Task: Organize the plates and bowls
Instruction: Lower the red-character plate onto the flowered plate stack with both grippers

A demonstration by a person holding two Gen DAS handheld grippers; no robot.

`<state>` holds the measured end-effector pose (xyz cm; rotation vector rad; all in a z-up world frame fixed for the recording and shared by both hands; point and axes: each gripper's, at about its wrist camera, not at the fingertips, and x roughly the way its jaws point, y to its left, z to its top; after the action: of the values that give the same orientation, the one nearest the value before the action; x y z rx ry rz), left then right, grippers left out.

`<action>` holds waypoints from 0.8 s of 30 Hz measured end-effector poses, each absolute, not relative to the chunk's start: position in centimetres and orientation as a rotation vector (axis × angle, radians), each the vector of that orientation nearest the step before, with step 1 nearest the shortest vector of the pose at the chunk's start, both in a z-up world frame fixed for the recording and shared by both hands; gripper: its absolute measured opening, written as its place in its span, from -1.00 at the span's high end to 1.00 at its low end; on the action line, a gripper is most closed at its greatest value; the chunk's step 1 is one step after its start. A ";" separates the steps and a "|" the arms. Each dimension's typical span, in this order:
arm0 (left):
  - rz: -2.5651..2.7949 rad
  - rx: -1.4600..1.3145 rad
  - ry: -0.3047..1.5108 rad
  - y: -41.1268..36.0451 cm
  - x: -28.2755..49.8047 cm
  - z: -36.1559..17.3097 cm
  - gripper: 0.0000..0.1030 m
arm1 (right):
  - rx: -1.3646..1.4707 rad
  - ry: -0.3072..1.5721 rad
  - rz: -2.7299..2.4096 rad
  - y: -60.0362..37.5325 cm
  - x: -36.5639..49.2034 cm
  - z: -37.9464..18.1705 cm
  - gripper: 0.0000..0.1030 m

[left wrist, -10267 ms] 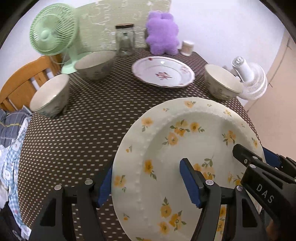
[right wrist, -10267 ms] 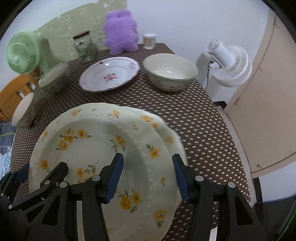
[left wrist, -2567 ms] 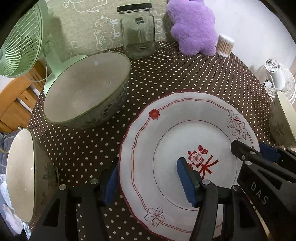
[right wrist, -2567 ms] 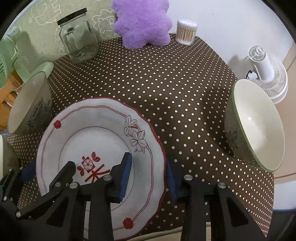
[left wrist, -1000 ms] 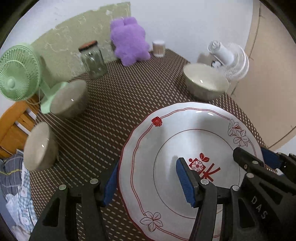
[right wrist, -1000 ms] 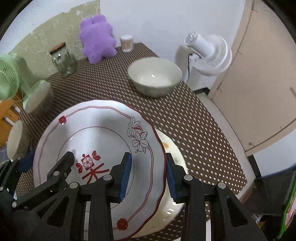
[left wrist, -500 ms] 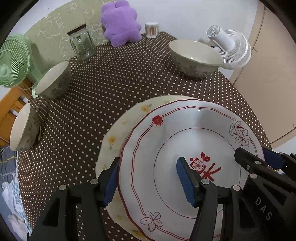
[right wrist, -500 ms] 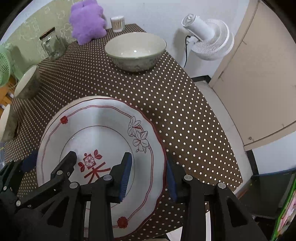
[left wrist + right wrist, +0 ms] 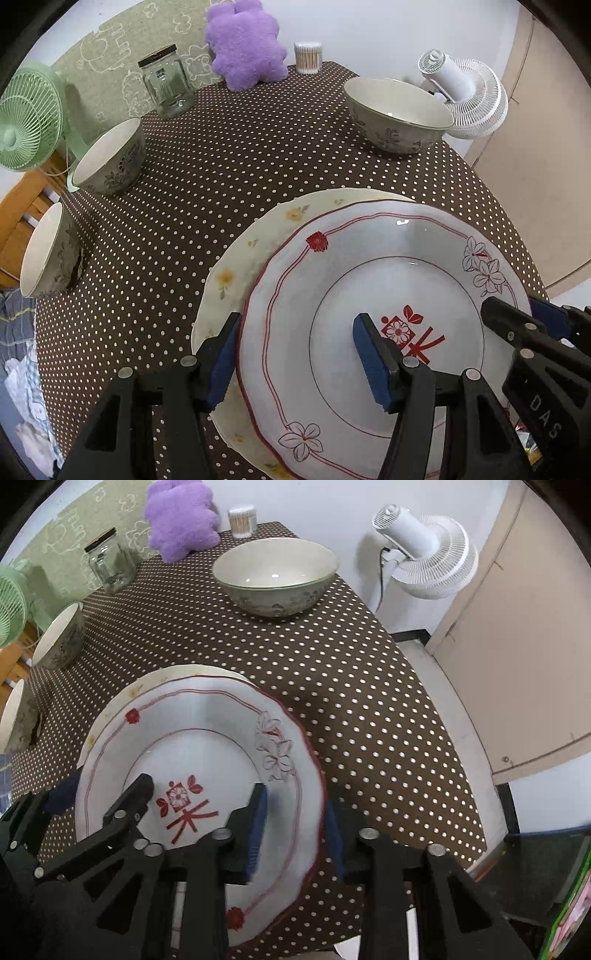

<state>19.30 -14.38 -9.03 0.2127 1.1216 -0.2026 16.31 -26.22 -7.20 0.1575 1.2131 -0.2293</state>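
Setting red plate (image 9: 369, 266) onto yellow plate (image 9: 236, 266), rim clamped in left gripper (image 9: 295, 328) jaws, right gripper (image 9: 295, 805) jaws just closing tighter on it; next, seat flat, then release.

A lived-in home dining spot is shown: a polka-dot tablecloth (image 9: 236, 177) is spread out, a purple plush toy (image 9: 245, 42), glass jar (image 9: 166, 86) and small fans (image 9: 22, 118) are parked around it.

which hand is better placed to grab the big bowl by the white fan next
Right, probably. In its view the big bowl sits just beyond the right gripper; the left gripper is across the red-patterned plate, nearer the two left-edge bowls.
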 end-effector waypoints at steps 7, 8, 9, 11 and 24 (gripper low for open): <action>-0.200 0.262 1.104 -14.7 18.7 -8.6 -0.21 | 0.097 1.191 -0.213 -25.0 16.5 -6.4 0.48; -0.199 0.265 1.097 -14.8 18.6 -8.4 -0.21 | 0.084 1.187 -0.212 -24.8 16.6 -6.4 0.48; -0.200 0.263 1.091 -14.8 18.6 -8.3 -0.21 | 0.088 1.191 -0.211 -24.8 16.8 -6.4 0.47; -0.185 0.265 1.092 -14.7 18.6 -8.2 -0.21 | 0.106 1.200 -0.199 -25.0 17.1 -6.6 0.47; -0.154 0.201 1.122 -13.2 18.9 -8.4 -0.52 | 0.100 1.209 -0.160 -24.4 18.1 -7.6 0.40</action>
<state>18.90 -13.18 -8.42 0.2006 1.1224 -0.1537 18.13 -24.38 -7.55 0.0996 1.2092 -0.1599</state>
